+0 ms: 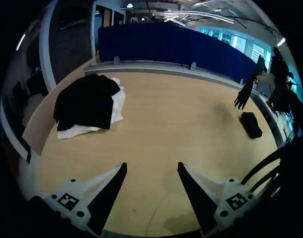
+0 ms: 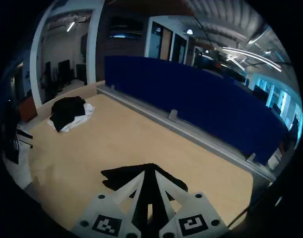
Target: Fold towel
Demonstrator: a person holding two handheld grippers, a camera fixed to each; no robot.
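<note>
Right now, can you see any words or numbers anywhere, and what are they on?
No words or numbers can be read here.
Black-and-white square markers on the left gripper: patterns, not letters.
Matching square markers on the right gripper: patterns too.
Heap of black and white towels, pale wooden table, long blue partition: no print visible.

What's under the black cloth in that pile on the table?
A white cloth lies under the black cloth, showing along its right and lower edges. How far it runs beneath, and whether anything else lies under there, is covered.
</note>
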